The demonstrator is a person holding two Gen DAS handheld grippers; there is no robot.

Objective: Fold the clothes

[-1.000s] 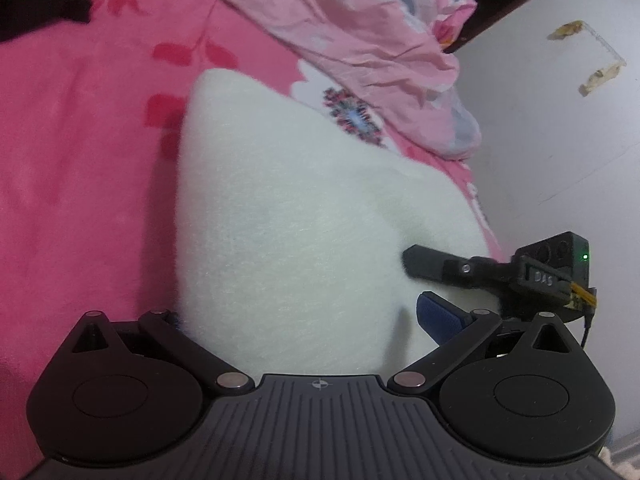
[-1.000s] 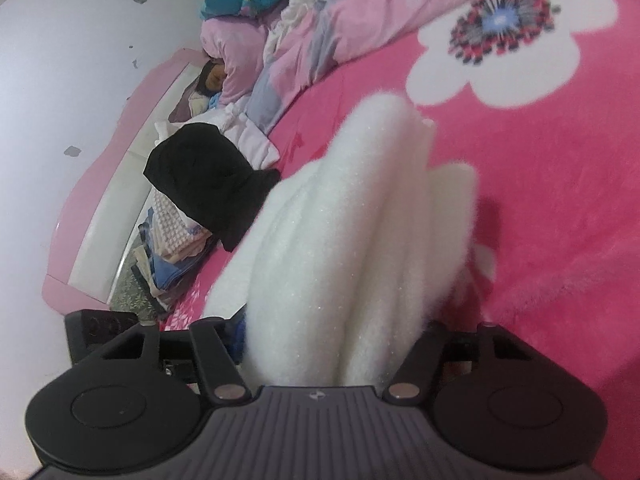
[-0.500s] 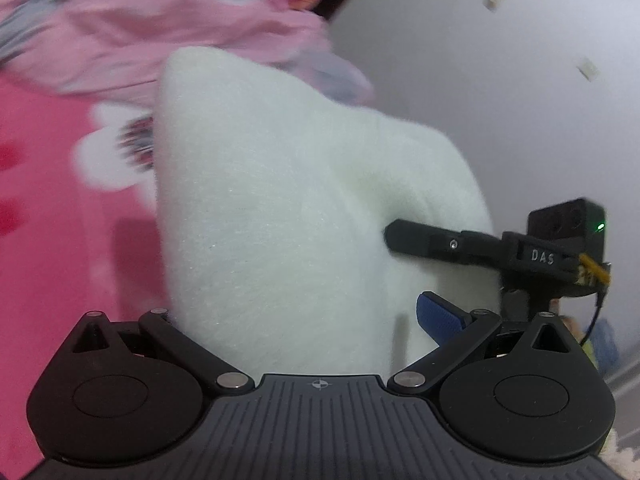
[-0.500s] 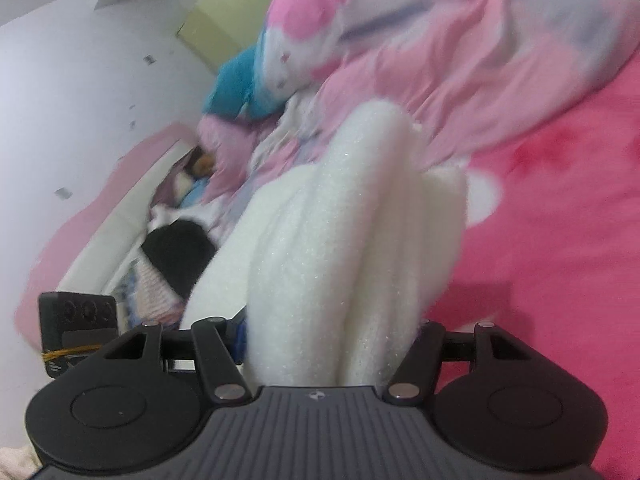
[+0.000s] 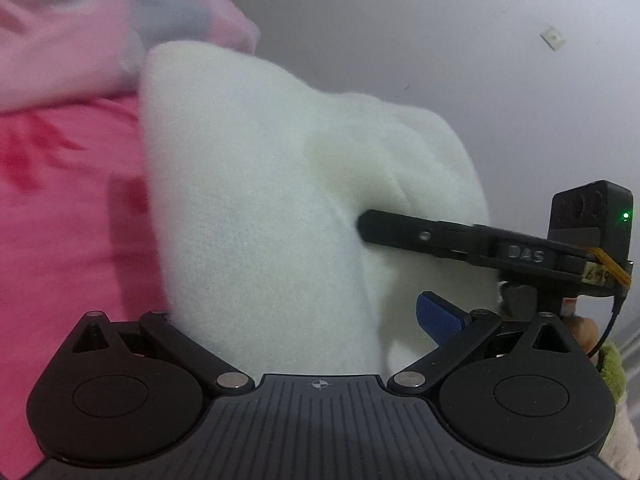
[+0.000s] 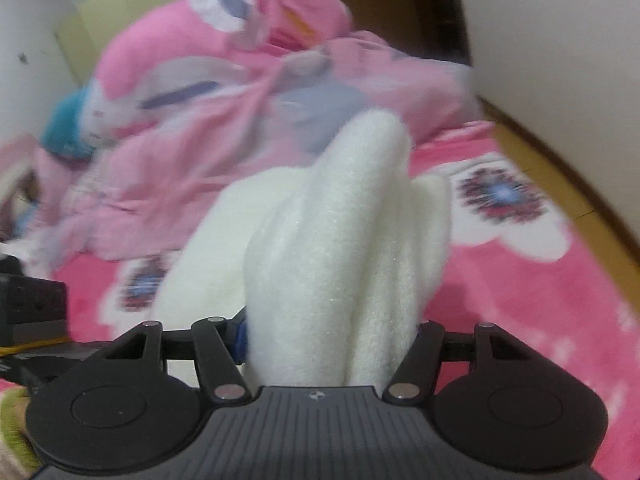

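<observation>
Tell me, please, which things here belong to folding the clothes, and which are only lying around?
Part of the job:
- white fleece garment
- left gripper, gripping it
- right gripper, gripping it

Just lying about:
- crumpled pink quilt
- pink flowered blanket on the bed
- teal cloth

Read "DAS" in raised letters on the black finger arm of the right gripper [image 5: 362,227], seen from the left wrist view. Made out handwritten digits, seemingly "649", on a small yellowish tag [image 5: 596,277] at the rear of that same arm, cut off at its edge and not certain. Found no legible writing in the right wrist view; background blurred. Noted only a small crosshair mark, no letters, on the ribbed housing of each camera mount.
</observation>
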